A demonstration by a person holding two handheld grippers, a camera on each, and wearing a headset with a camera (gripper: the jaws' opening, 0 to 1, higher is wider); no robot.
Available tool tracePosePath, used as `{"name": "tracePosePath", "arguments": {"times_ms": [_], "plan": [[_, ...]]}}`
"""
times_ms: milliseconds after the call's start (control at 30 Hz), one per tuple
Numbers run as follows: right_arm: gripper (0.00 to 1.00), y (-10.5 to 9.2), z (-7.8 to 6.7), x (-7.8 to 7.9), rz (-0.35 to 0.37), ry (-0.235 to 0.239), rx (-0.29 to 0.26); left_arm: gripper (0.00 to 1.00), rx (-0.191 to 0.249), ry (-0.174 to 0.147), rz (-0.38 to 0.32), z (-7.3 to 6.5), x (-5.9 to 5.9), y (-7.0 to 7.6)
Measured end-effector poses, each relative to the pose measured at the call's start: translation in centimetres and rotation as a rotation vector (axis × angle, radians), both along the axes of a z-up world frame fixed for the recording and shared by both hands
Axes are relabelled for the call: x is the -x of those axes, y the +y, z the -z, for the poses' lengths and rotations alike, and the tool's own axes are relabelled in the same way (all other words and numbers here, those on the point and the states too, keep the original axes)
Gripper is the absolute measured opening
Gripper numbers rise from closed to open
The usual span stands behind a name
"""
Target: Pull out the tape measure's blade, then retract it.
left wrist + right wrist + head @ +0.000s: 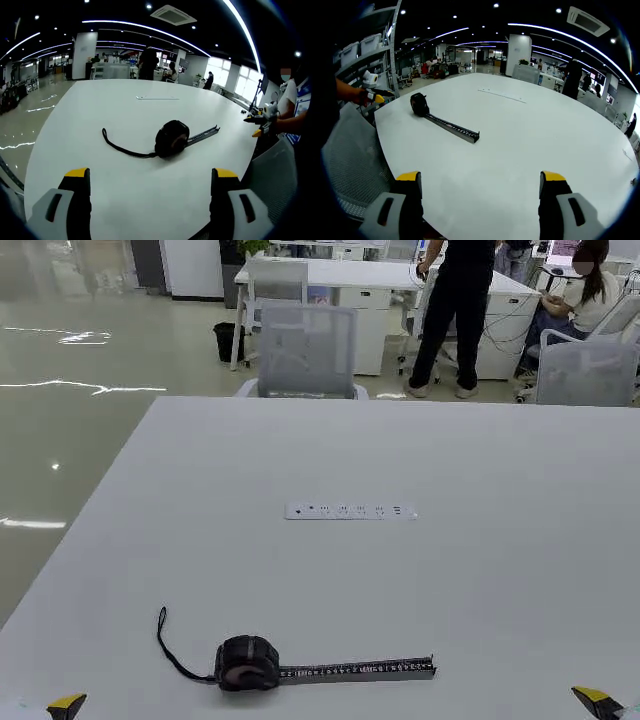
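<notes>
A large white table (480,570) is shown from its near edge. The left gripper (150,197) and right gripper (482,200) are held well apart at that edge, each with jaws spread wide. A white power strip (350,511) is set mid-table. The black tape measure (247,663) is laid near the front edge between the grippers, with its blade (358,671) extended rightward and its strap (168,645) trailed left.

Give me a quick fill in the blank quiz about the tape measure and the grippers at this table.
1. The tape measure lies on the white table with its blade pulled ____.
2. A ____ strap trails from the case's other side.
3. The left gripper and right gripper are both ____, touching nothing.
Answers: out; black; open.
</notes>
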State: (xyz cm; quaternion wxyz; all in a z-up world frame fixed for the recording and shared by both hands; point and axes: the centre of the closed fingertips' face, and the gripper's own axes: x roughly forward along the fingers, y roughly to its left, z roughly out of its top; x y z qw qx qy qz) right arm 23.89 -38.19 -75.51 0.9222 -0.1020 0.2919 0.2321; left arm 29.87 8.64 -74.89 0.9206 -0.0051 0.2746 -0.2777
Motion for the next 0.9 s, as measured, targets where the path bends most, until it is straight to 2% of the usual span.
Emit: {"name": "tracePosePath", "arguments": {"times_ms": [100, 200, 267, 333, 400, 600, 733, 767, 800, 833, 900], "plan": [[0.99, 0.2, -0.1, -0.2, -0.010, -0.004, 0.001, 0.99, -0.002, -0.002, -0.001, -0.4, -0.5, -0.5], [0.98, 0.4, 0.0, -0.4, -0.020, 0.000, -0.002, 0.99, -0.007, -0.005, -0.032, -0.4, -1.3, -0.7], [0.98, 0.5, 0.1, -0.6, -0.021, 0.007, -0.005, 0.99, -0.038, -0.015, -0.037, -0.4, -1.6, -1.1], [0.97, 0.5, 0.3, -0.7, -0.023, 0.013, -0.010, 0.99, -0.028, -0.016, -0.055, -0.5, -2.0, -1.6], [0.97, 0.8, 0.5, -0.8, -0.026, 0.021, -0.013, 0.99, -0.039, -0.019, -0.053, -0.3, -2.3, -2.1], [0.96, 1.4, 0.8, -1.1, -0.057, 0.035, -0.006, 0.99, -0.040, -0.012, -0.031, 0.0, -2.3, -3.9], [0.95, 1.4, 0.9, -1.4, -0.060, 0.034, -0.012, 0.99, -0.033, -0.009, -0.049, 0.1, -2.4, -4.8], [0.94, 1.5, 0.9, -1.4, -0.063, 0.036, -0.012, 0.99, -0.041, -0.007, -0.053, 0.3, -2.4, -4.9], [0.94, 1.5, 1.0, -1.4, -0.067, 0.037, -0.010, 0.99, -0.067, -0.010, -0.051, 0.5, -2.4, -5.0], [0.94, 1.5, 1.0, -1.5, -0.069, 0.037, -0.009, 0.99, -0.092, -0.025, -0.048, 0.5, -2.5, -5.0], [0.93, 1.4, 1.1, -1.6, -0.069, 0.039, -0.010, 0.99, -0.089, -0.025, -0.058, 0.6, -2.6, -5.4]]}}
